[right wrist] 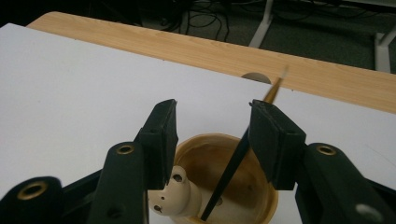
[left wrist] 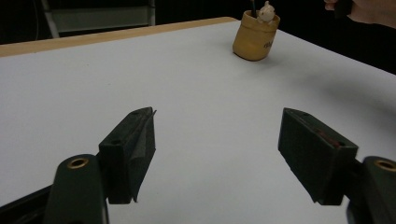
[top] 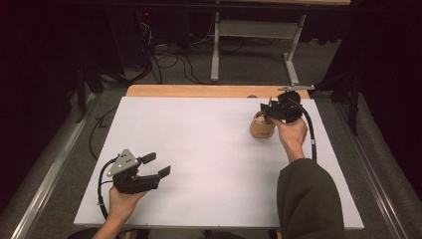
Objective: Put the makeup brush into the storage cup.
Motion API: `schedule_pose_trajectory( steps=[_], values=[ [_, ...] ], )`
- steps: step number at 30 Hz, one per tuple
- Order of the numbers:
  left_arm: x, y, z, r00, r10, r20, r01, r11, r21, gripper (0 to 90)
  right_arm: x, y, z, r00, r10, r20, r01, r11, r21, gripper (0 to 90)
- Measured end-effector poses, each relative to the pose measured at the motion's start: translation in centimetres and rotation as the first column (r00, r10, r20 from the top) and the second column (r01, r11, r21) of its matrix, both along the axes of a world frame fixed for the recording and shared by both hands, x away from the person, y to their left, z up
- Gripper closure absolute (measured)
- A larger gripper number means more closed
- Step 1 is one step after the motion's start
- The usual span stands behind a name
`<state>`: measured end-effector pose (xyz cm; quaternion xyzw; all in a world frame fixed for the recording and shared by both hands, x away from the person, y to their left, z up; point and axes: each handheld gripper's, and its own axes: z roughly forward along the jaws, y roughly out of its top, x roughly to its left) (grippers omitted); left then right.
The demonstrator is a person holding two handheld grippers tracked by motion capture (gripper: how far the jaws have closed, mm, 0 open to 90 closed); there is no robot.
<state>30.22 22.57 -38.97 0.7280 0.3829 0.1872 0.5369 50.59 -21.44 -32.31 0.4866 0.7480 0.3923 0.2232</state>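
Note:
A tan round pot (top: 262, 127) stands on the white table top (top: 199, 149) at the far right. A small white figure (right wrist: 175, 198) sits at its rim, and a thin dark stick (right wrist: 231, 172) with a pale tip stands inside, leaning out. My right gripper (top: 268, 110) hovers just above the pot, open; in the right gripper view the stick rises between the jaws, close against the right-hand one, around the gripper's midpoint (right wrist: 212, 116). My left gripper (top: 158, 165) rests low at the near left, open and empty (left wrist: 217, 121), facing the pot (left wrist: 254, 39) across the table.
A strip of bare wood (top: 199, 91) runs along the table's far edge, with a round hole (right wrist: 256, 77) in it. Beyond it are a grey desk frame (top: 215, 50) and floor cables (top: 169, 59). A green sleeve (top: 308, 199) crosses the near right.

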Motion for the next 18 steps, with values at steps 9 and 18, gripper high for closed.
schedule_pose_trajectory(
  steps=[9, 18],
  values=[
    [0.00, 0.00, 0.00, 1.0000, 0.000, 0.000, 0.000, 1.0000, 0.000, 27.8, -0.27, -0.29, 0.04, 1.0000, -0.002, 0.006, 0.002, 1.0000, 0.008, 53.6],
    [0.00, -0.05, 0.00, 1.0000, -0.001, 0.000, 0.001, 1.0000, 0.001, 27.9, -0.77, -0.90, -0.23, 1.0000, -0.004, 0.005, 0.004, 0.9998, 0.019, 52.9]
  ],
)
